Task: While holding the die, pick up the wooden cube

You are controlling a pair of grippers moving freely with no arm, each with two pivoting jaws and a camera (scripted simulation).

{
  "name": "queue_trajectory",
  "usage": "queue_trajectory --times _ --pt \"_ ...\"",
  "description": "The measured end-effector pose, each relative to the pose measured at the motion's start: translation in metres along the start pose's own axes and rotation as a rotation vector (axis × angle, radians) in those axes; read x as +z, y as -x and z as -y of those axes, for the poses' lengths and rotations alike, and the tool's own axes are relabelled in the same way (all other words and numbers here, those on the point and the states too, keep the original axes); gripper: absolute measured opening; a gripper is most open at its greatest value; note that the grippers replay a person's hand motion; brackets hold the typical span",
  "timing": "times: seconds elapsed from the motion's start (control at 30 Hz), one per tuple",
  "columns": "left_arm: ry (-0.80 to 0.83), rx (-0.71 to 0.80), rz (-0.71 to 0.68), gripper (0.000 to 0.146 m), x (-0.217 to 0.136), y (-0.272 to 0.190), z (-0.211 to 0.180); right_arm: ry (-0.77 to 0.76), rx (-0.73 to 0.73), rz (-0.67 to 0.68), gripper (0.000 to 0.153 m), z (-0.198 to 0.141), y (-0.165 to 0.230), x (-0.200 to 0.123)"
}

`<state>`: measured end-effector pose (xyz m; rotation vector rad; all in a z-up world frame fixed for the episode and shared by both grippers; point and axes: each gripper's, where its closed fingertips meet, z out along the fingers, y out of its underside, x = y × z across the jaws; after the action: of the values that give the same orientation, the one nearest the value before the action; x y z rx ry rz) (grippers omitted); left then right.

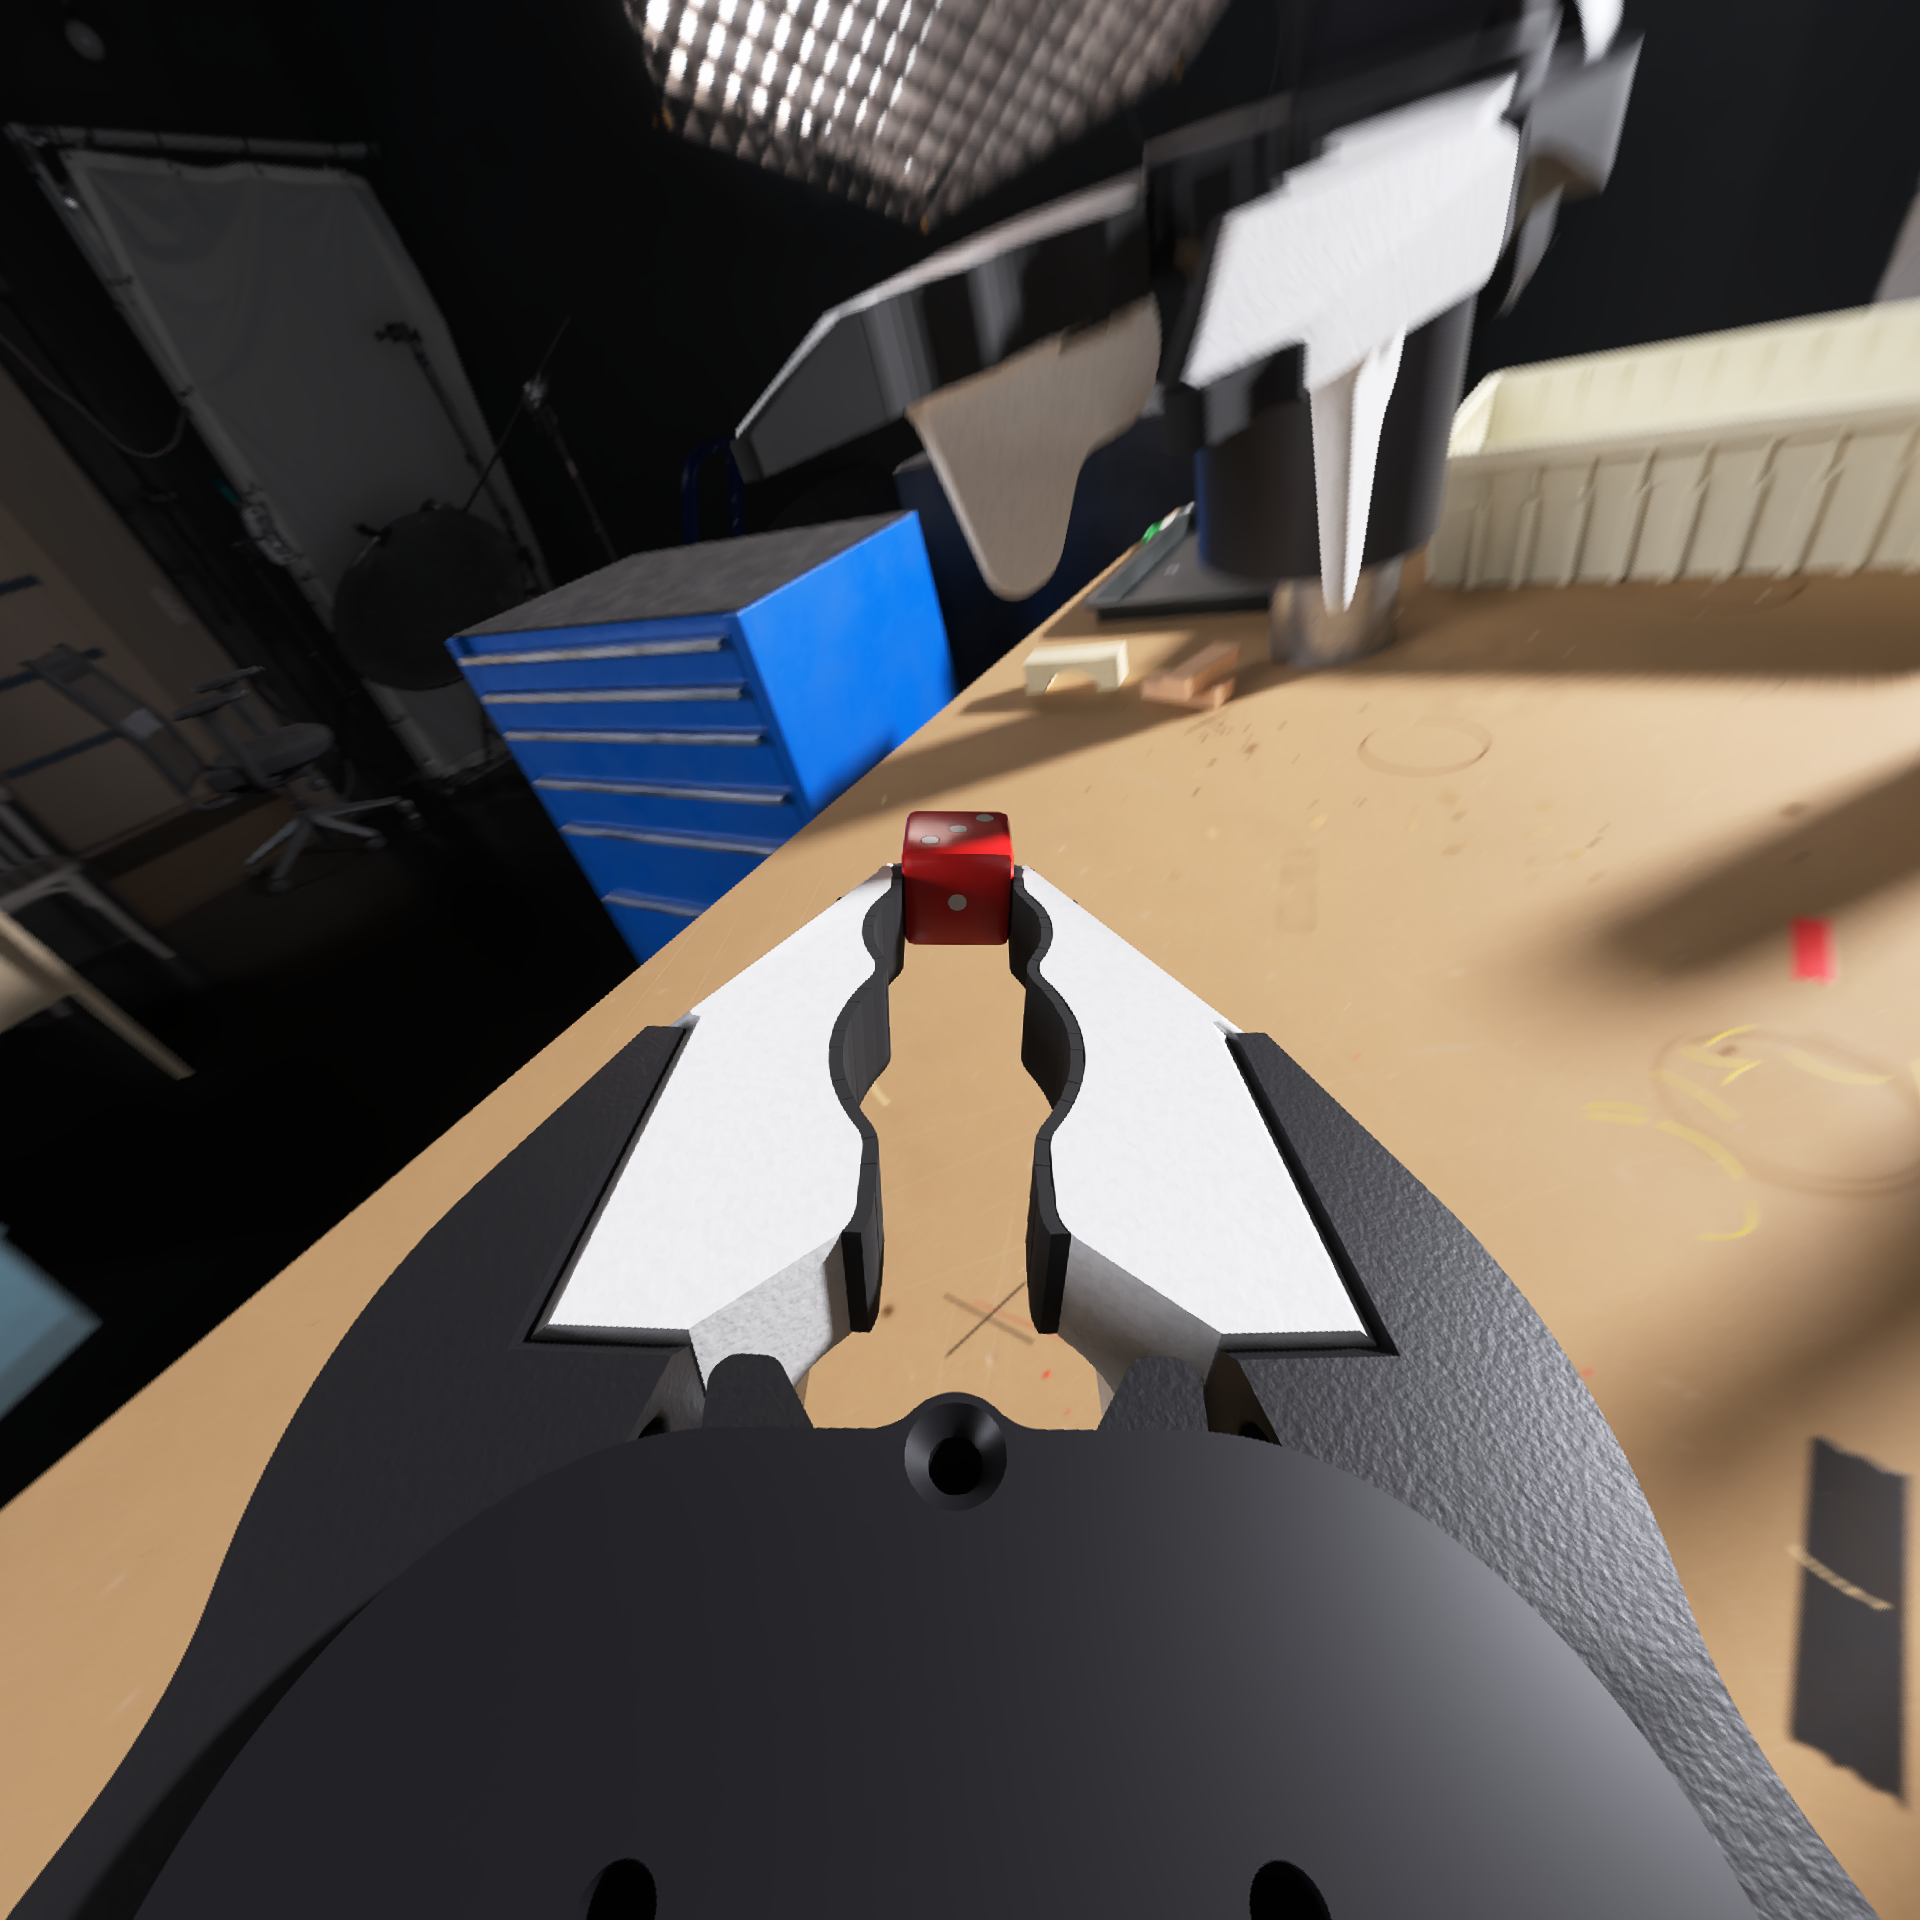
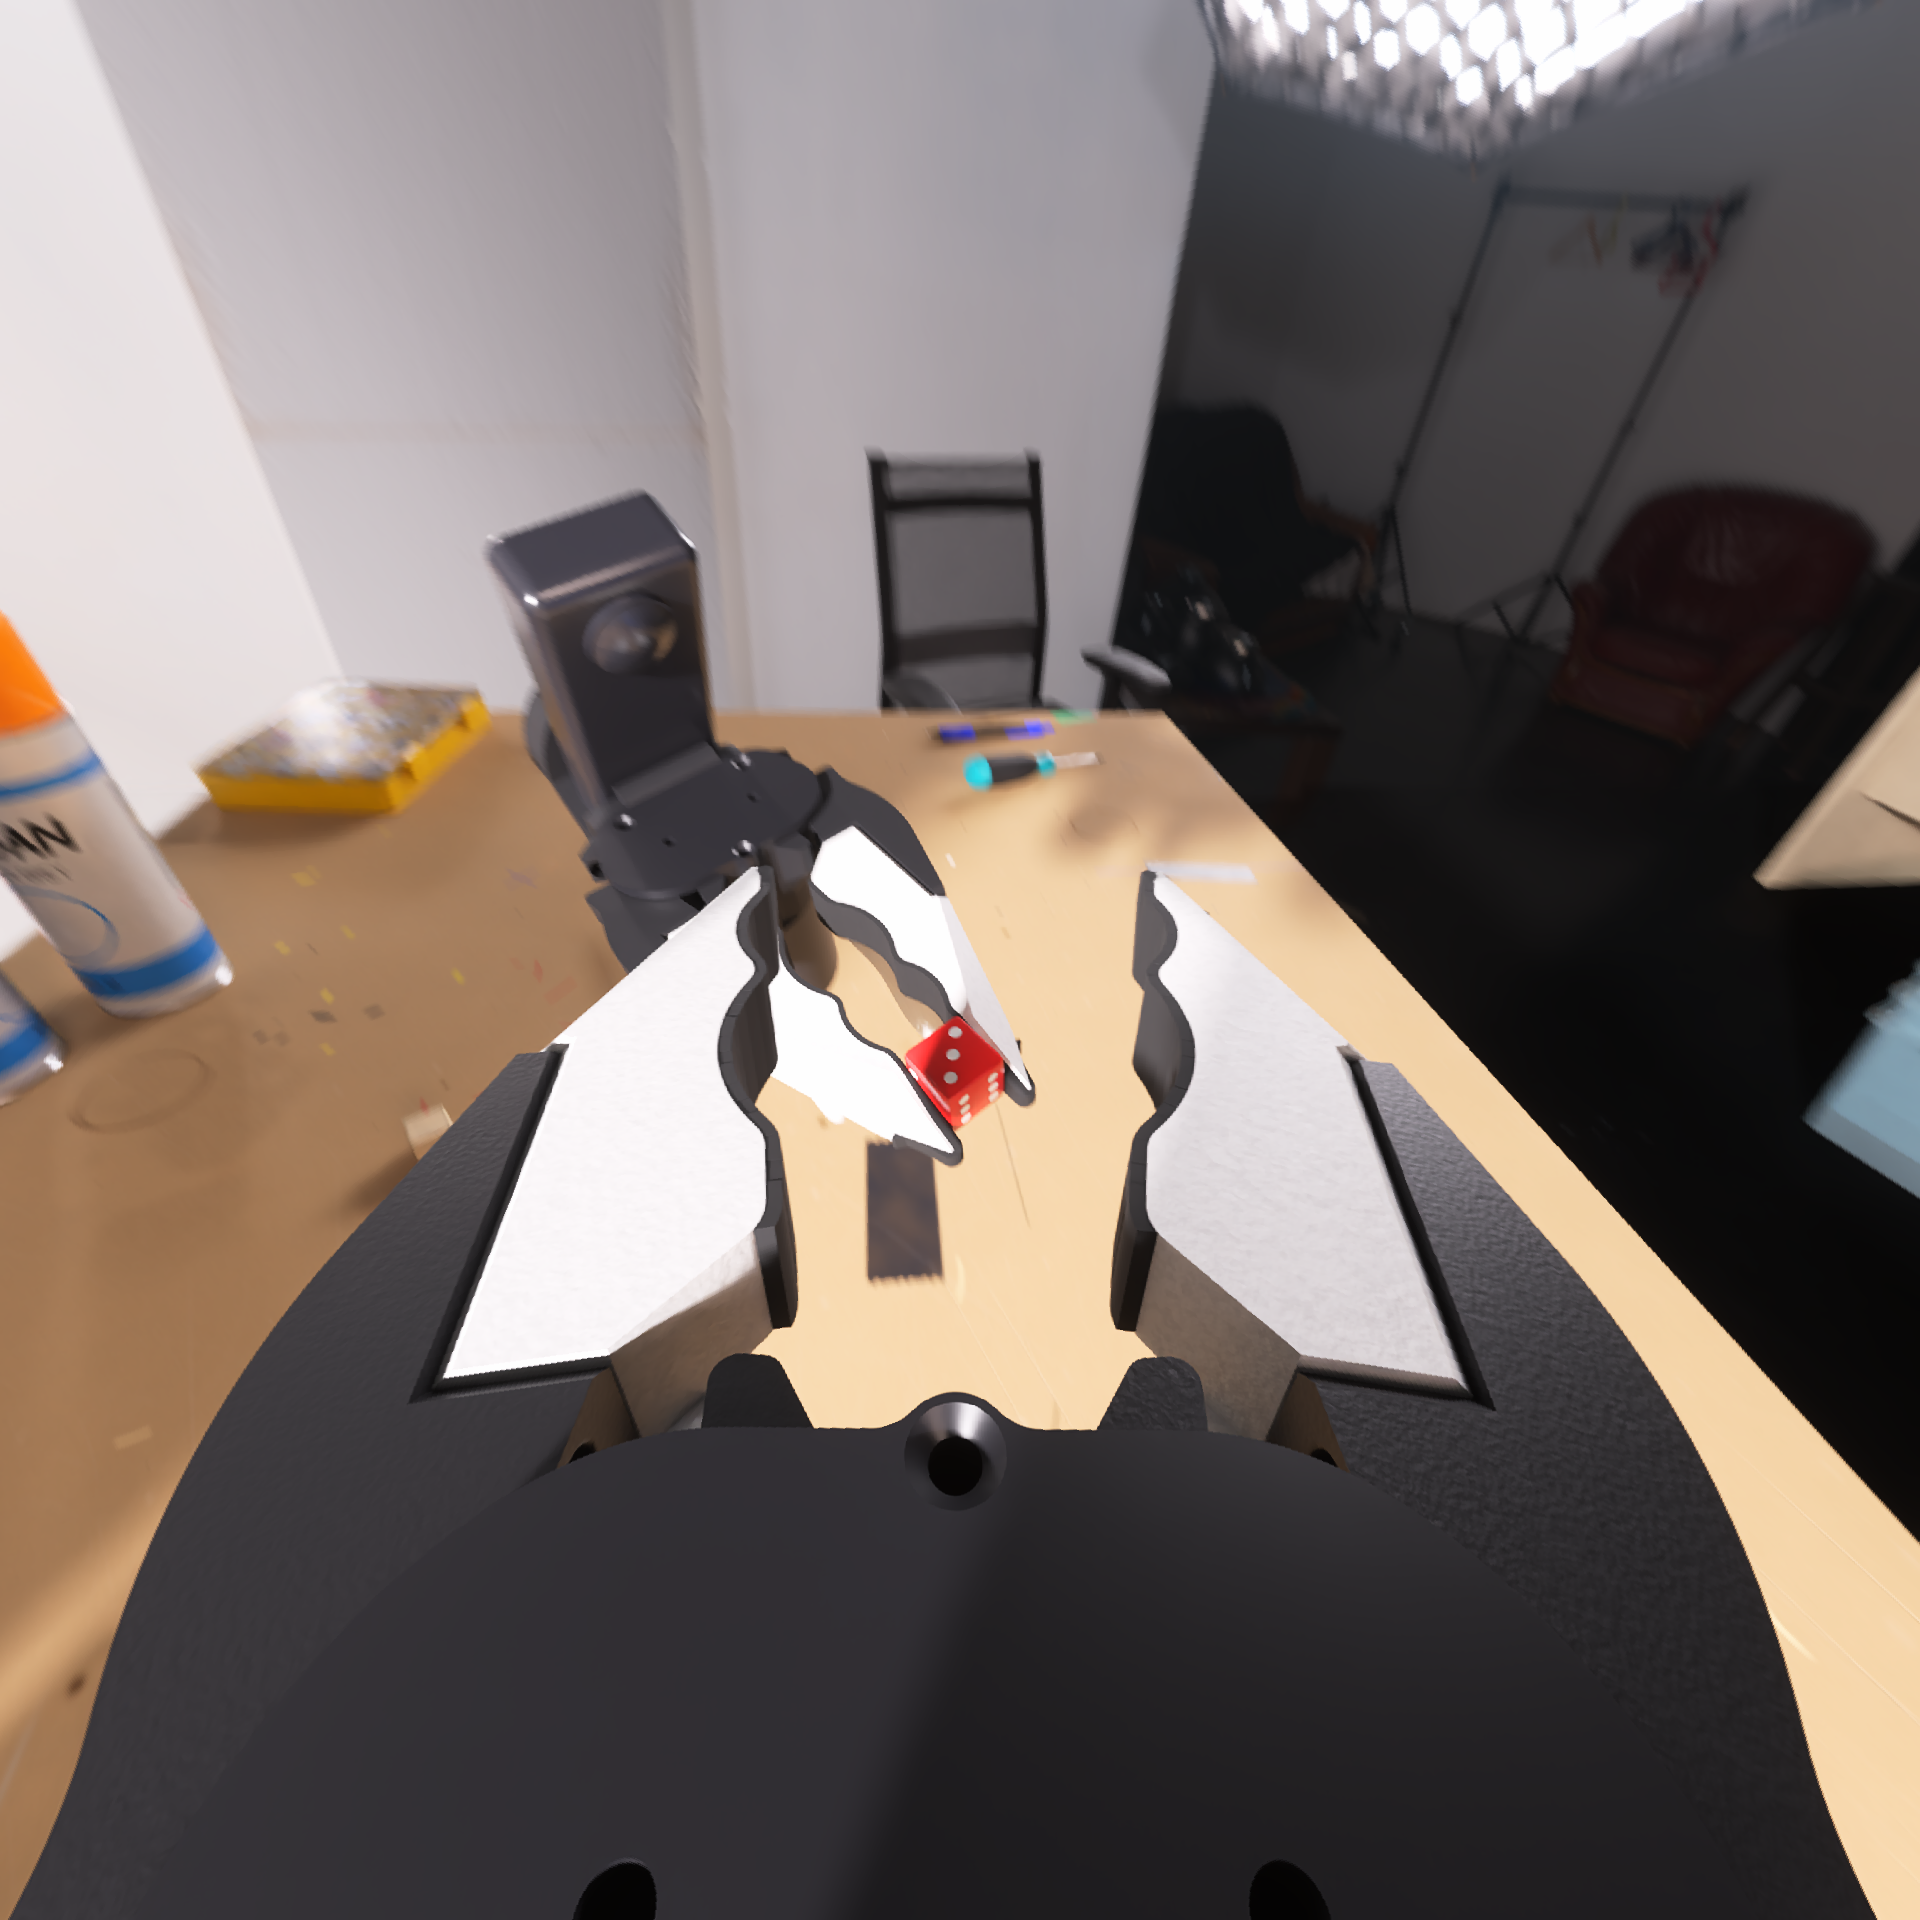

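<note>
Closest to the lens in the left wrist view, the left gripper (image 1: 957, 883) has its jaws drawn in on the red die (image 1: 957, 878), which sits pinched between the very fingertips, one pip-marked face turned up and another facing the camera. Below it runs the tan table (image 1: 1351, 935), with the edge passing just to the left and a blue drawer cabinet (image 1: 707, 717) standing beyond that edge.

In the right wrist view, the right gripper (image 2: 956, 904) has its jaws spread wide apart with nothing between them. Through that gap the left gripper shows farther off, tilted down toward the table, the die held at its tips just above a dark strip of tape (image 2: 902, 1210) on the tabletop.

The wooden cube cannot be picked out with certainty; small pale blocks (image 1: 1132, 670) lie blurred at the far end of the table, near a cream bin (image 1: 1683, 478). A spray can (image 2: 78, 831) and a yellow box (image 2: 348, 743) stand to the left of the right gripper.
</note>
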<state>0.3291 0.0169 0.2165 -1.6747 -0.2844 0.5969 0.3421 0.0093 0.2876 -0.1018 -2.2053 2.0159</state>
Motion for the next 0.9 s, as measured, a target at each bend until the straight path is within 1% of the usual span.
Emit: queue_trajectory --times 0.03,0.1,0.17,0.2,0.37,0.63,0.7,0.83,0.9 --pt "-0.029 -0.031 -0.018 0.019 -0.003 0.000 0.006 -0.053 0.016 0.027 0.073 0.004 0.003 0.003" --pt "-0.073 -0.082 -0.051 0.019 -0.010 0.000 0.017 -0.108 0.027 0.088 0.086 0.007 0.011 0.012" --pt "-0.101 -0.100 -0.060 0.019 -0.015 0.002 0.026 -0.116 0.000 0.110 0.097 0.005 0.017 0.021" --pt "-0.110 -0.099 -0.057 0.019 -0.017 0.002 0.028 -0.114 -0.017 0.112 0.099 0.004 0.020 0.025" --pt "-0.118 -0.089 -0.030 0.019 -0.022 0.008 0.034 -0.124 -0.057 0.133 0.100 0.002 0.030 0.035" --pt "-0.115 -0.121 0.017 0.019 -0.028 0.028 0.031 -0.089 -0.155 0.084 0.099 0.001 0.032 0.034" --pt "-0.119 -0.129 0.022 0.019 -0.029 0.030 0.031 -0.067 -0.156 0.068 0.099 -0.001 0.028 0.033" --pt "-0.112 -0.115 0.014 0.019 -0.028 0.027 0.031 -0.095 -0.132 0.048 0.099 0.000 0.024 0.036" --pt "-0.101 -0.092 0.017 0.019 -0.026 0.025 0.030 -0.065 -0.145 0.035 0.099 -0.004 0.022 0.038"
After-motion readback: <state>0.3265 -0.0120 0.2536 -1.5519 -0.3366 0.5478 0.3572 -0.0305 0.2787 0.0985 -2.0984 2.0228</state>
